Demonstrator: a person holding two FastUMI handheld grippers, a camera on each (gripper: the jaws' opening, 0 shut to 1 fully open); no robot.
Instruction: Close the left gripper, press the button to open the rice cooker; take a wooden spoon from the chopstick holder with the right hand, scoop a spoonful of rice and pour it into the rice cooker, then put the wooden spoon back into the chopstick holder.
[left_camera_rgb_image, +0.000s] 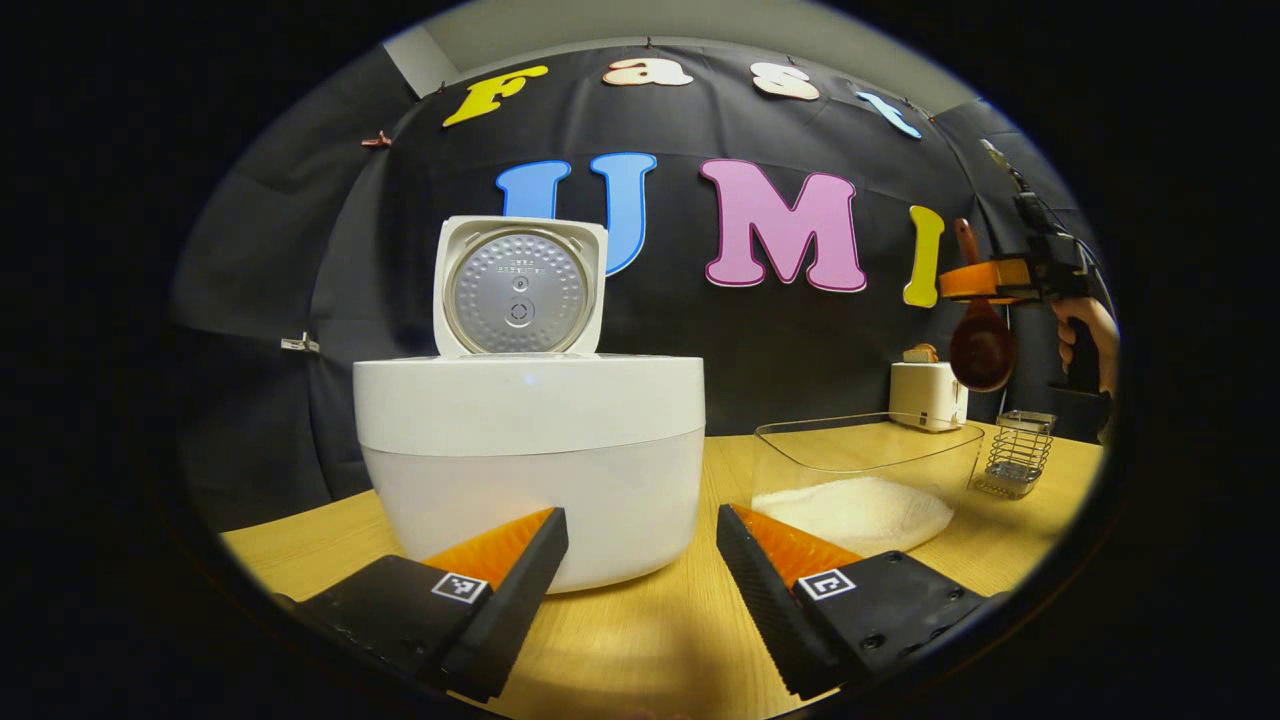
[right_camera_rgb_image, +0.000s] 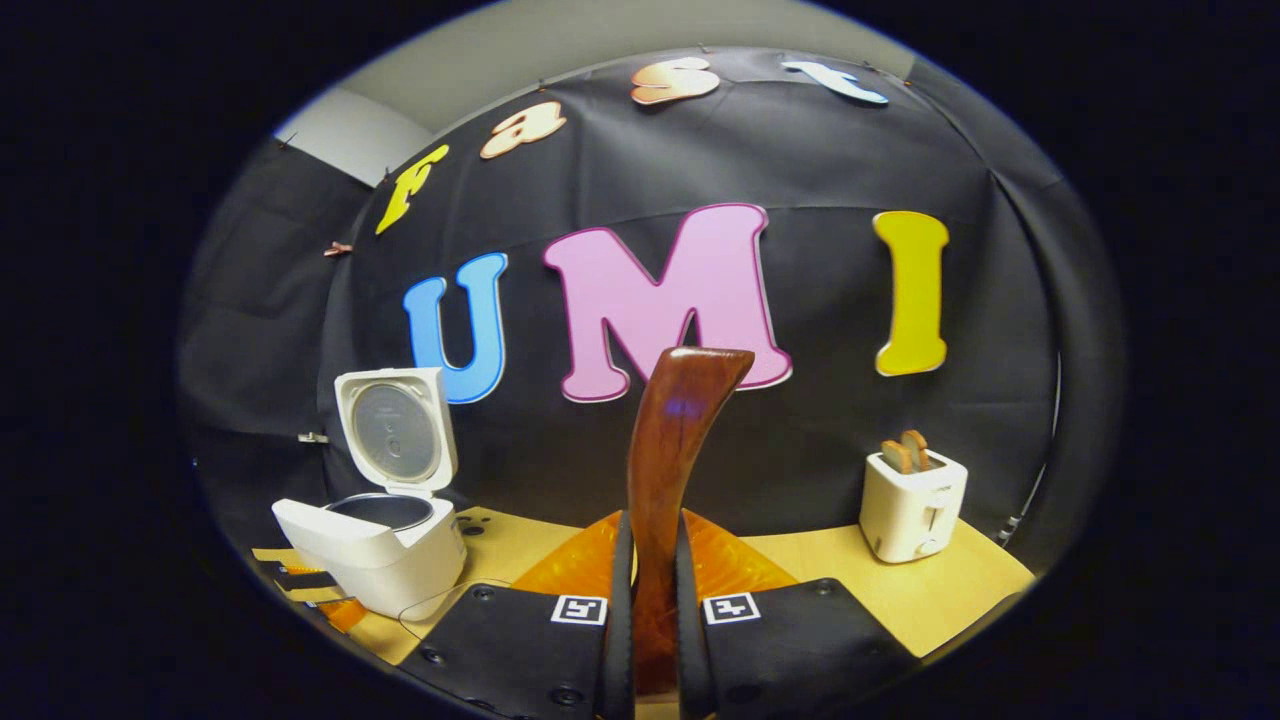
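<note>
Rice cooker (left_camera_rgb_image: 528, 470) lid is standing open; my right hand-held gripper (right_camera_rgb_image: 648, 610) is clenching the wooden spoon (right_camera_rgb_image: 672, 460), left hand-held gripper (left_camera_rgb_image: 640, 560) released; scooping rice (left_camera_rgb_image: 850, 512) is remaining

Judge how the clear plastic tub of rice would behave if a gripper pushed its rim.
The tub looks thin-walled, so its rim would probably flex. The rice sits low, likely resisting tipping. On the smooth table it may slide.
</note>
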